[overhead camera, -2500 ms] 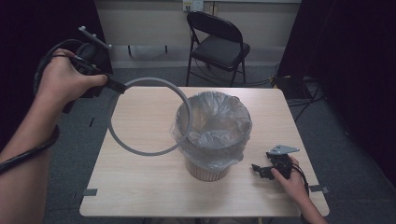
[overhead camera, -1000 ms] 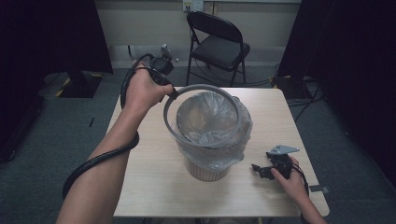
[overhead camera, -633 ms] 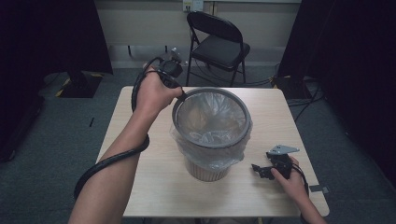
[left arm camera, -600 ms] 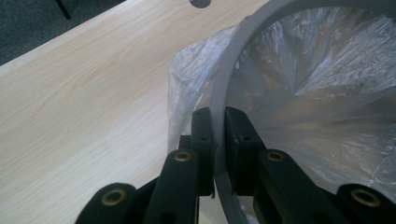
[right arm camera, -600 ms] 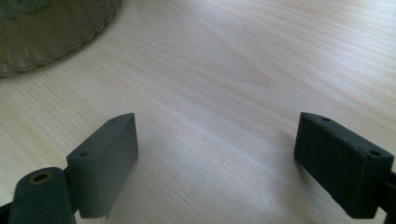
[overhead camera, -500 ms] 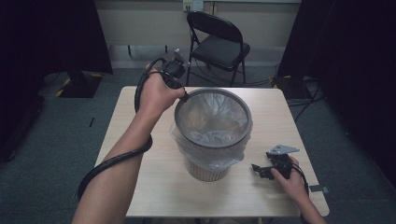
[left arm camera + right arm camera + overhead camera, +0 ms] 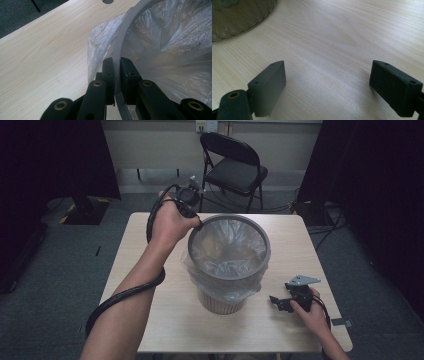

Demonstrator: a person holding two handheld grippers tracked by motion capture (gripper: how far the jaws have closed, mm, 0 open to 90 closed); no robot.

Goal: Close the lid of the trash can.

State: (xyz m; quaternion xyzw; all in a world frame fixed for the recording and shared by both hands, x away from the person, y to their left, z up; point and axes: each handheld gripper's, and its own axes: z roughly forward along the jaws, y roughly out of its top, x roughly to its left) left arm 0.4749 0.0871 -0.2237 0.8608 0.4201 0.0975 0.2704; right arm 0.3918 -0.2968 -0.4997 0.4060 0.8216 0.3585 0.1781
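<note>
A tan waste bin (image 7: 220, 301) stands mid-table, lined with a clear plastic bag (image 7: 227, 255). A grey ring (image 7: 265, 247) lies over the bag at the bin's mouth. My left gripper (image 7: 196, 224) is at the ring's far-left side and is shut on it; in the left gripper view the ring (image 7: 121, 42) runs up between the two pads, with the bag (image 7: 175, 37) bunched to its right. My right gripper (image 7: 276, 301) rests low on the table at the bin's right, jaws wide open over bare wood (image 7: 329, 62), nothing between them.
The wooden table (image 7: 150, 270) has free surface to the left and front of the bin. A black folding chair (image 7: 235, 165) stands beyond the far edge. The bin's ribbed base (image 7: 239, 17) shows at the top left of the right gripper view. Cables trail on the floor behind.
My left hand has carried the ring from the table's left side over the bin and lowered it onto the bag at the rim. The right gripper has stayed put.
</note>
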